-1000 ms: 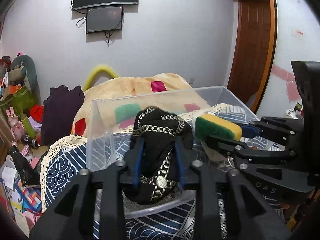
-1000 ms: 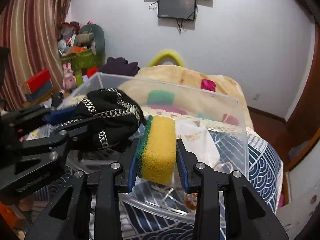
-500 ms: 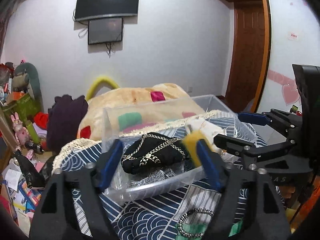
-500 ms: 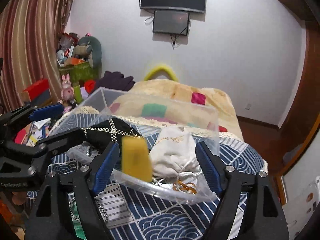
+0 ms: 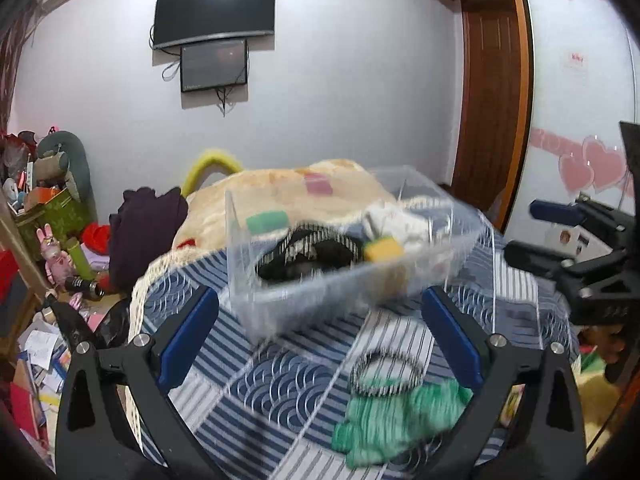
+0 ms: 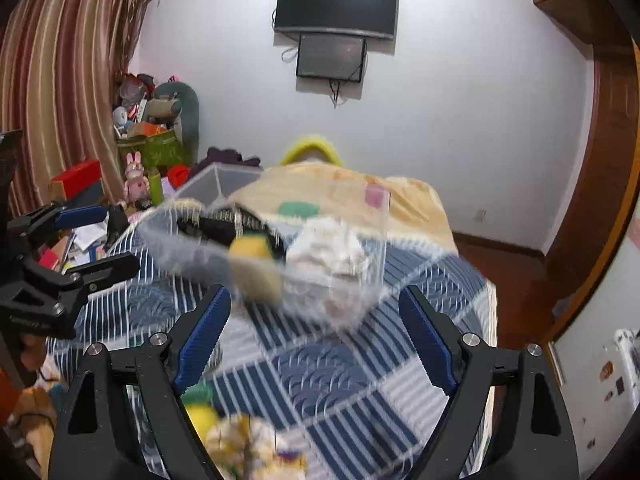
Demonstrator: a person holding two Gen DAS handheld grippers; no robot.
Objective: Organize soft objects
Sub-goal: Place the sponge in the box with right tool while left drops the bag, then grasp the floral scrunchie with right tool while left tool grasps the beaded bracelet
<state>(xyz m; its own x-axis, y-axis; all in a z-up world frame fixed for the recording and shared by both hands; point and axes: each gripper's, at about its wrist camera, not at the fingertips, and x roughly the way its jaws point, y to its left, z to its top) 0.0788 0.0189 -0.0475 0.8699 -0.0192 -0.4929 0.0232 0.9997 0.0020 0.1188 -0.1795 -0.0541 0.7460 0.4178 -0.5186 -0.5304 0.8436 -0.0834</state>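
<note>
In the left wrist view, the left hand-held gripper [image 5: 320,332] is seen with its blue-padded fingers spread wide apart and nothing between them. Beyond the fingertips, a clear plastic bin [image 5: 460,240] is set on a bed covered by a blue and white patterned quilt [image 5: 280,380]. Inside the bin, a black embroidered cloth item [image 5: 308,252] is lying at the left, a yellow sponge [image 5: 382,250] just to its right, and a white pouch [image 5: 396,224] behind the sponge. Nearer the camera, a green soft item [image 5: 396,420] and a dark beaded ring [image 5: 386,372] are found on the quilt, outside the bin. The right hand-held gripper [image 5: 560,236] is visible at the right edge, its fingers parted.

In the right wrist view, the right hand-held gripper [image 6: 316,340] is likewise held open and empty. The bin [image 6: 212,182] is blurred; the sponge [image 6: 250,250], the black item [image 6: 216,226] and the pouch [image 6: 328,248] are made out within it. The left hand-held gripper [image 6: 96,240] is seen at the left, open. A yellow and white soft object [image 6: 240,440] is lying on the quilt [image 6: 360,380] at the bottom, blurred.
</note>
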